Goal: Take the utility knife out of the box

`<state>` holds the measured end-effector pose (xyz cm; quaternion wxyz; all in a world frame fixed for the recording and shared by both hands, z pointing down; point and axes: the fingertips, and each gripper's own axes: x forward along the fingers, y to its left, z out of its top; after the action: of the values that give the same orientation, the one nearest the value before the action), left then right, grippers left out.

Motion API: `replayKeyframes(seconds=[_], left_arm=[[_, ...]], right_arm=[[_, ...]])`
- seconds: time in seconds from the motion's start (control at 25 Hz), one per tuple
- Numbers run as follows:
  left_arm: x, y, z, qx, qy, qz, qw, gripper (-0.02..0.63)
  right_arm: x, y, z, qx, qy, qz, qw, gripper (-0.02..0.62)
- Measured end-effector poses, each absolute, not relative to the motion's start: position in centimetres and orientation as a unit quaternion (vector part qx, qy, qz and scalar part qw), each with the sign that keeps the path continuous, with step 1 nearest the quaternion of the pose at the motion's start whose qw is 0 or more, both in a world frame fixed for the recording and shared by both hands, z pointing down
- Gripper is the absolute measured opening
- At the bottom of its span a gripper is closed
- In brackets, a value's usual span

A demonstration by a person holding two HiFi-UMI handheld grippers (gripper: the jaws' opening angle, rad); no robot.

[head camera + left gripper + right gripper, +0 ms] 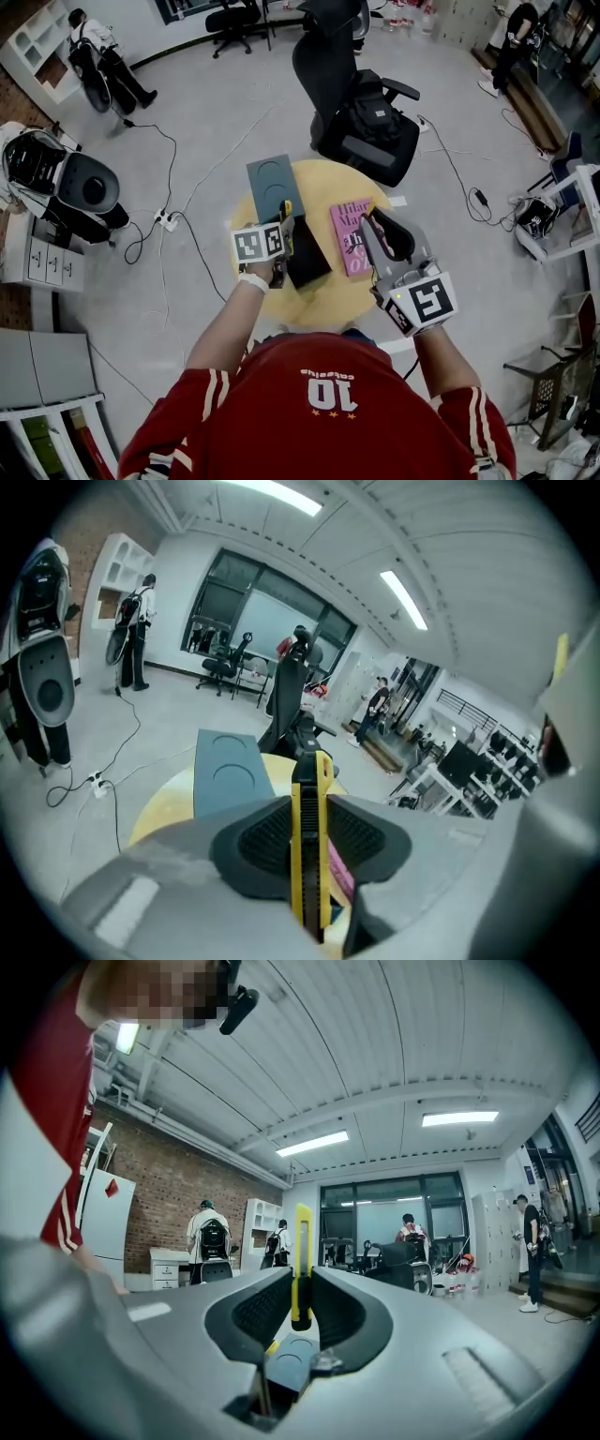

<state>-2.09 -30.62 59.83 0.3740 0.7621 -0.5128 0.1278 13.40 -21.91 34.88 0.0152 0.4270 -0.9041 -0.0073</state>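
My left gripper (284,236) is shut on the yellow and black utility knife (287,216), lifted above the left edge of the open black box (311,262) on the round yellow table (281,302). In the left gripper view the knife (310,775) runs lengthwise between the pads and sticks out past the tips of the left gripper (309,819). My right gripper (375,225) hovers level over the pink book. In the right gripper view a thin yellow strip (302,1241) with a dark foot fills the gap of the right gripper (302,1279); I cannot tell what it is.
A grey lid (277,183) with two round dents lies at the table's far side. A pink book (349,239) lies right of the box. Beyond the table stands a black office chair (361,117) with a backpack. Cables (169,220) cross the floor at left.
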Motion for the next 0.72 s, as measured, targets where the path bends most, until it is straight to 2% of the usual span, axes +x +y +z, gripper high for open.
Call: replayKeyframes(seconds=[0.4,0.72], left_arm=[[-3.5,-28.8,48.9,0.802,-0.495,-0.028,0.332,0.127],[-3.4,-26.9,41.6,0.846,-0.493,-0.044,0.196,0.127]], right_arm=[[13.3,-23.0,32.7,0.446,-0.895,-0.007,-0.017,0.06],[12.8,-23.5,31.1,0.453,-0.891,0.002,-0.034,0.06]])
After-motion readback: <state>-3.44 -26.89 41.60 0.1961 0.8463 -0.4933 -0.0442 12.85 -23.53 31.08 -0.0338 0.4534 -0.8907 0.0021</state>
